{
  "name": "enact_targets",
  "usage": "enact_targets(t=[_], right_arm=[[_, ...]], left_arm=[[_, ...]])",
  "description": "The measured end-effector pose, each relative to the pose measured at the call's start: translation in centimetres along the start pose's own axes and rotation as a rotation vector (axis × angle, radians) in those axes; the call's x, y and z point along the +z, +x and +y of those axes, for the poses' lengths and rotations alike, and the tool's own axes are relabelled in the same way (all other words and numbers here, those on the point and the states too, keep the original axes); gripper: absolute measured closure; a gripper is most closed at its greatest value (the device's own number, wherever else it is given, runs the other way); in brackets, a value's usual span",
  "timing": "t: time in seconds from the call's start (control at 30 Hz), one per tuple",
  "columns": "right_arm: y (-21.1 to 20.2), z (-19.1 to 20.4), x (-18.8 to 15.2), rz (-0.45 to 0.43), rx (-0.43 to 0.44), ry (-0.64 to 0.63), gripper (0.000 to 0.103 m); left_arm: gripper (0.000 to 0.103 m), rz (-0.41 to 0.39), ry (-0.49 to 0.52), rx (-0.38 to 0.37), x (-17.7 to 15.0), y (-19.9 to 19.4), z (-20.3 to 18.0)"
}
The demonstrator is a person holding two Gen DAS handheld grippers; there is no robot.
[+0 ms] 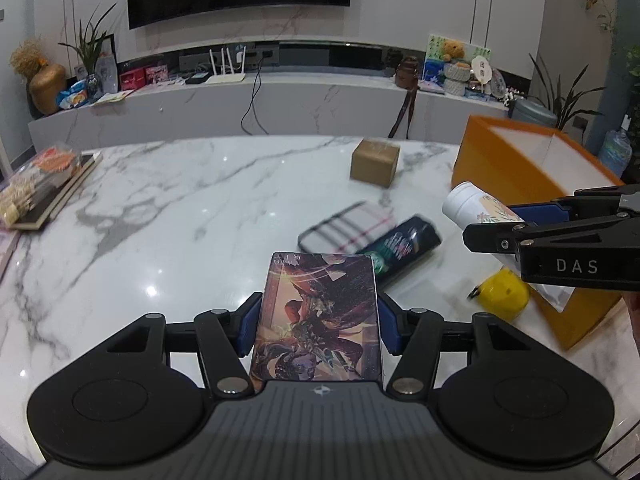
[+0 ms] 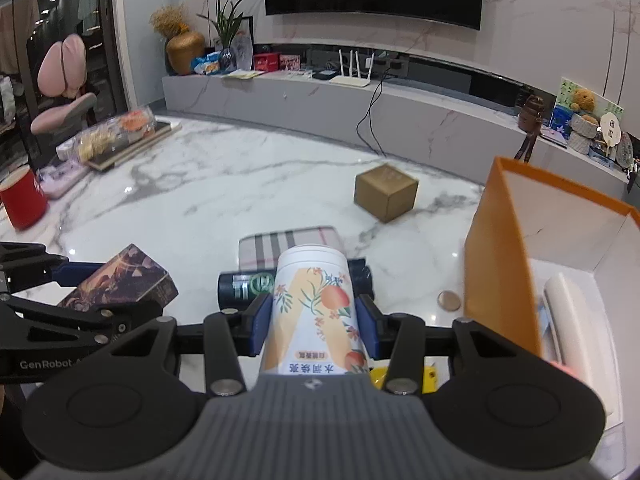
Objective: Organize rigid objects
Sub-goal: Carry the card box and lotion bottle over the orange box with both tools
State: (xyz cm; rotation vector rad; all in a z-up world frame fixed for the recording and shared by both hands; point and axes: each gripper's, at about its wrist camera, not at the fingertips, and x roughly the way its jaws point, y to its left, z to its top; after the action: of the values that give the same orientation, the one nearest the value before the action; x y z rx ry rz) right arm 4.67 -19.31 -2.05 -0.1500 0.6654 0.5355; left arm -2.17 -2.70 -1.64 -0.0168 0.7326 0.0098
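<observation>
My left gripper is shut on a card box with dark fantasy art, held above the marble table; the box also shows in the right wrist view. My right gripper is shut on a white bottle with peach print, held above the table beside the orange box; the bottle also shows in the left wrist view. A dark can, a plaid pouch, a cardboard box and a yellow tape measure lie on the table.
The orange box is open-topped with a white inside and holds a white item. A tray of packaged snacks sits at the table's left. A red cup stands at the left edge. A coin-like disc lies by the orange box.
</observation>
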Motion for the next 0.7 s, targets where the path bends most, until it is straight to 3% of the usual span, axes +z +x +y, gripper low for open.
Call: enact_targets(t=[0.3, 0.7], right_arm=[[-4.1, -4.8, 3.6, -0.076, -0.042, 0.094, 0.058], [-6.8, -11.9, 4.2, -0.080, -0.119, 0.182, 0.057]], left_arm=[[0.036, -0.078, 0.016, -0.052, 5.2, -1.6, -2.6], [0.036, -0.079, 0.134, -0.170, 8.9, 1.2, -11.0]])
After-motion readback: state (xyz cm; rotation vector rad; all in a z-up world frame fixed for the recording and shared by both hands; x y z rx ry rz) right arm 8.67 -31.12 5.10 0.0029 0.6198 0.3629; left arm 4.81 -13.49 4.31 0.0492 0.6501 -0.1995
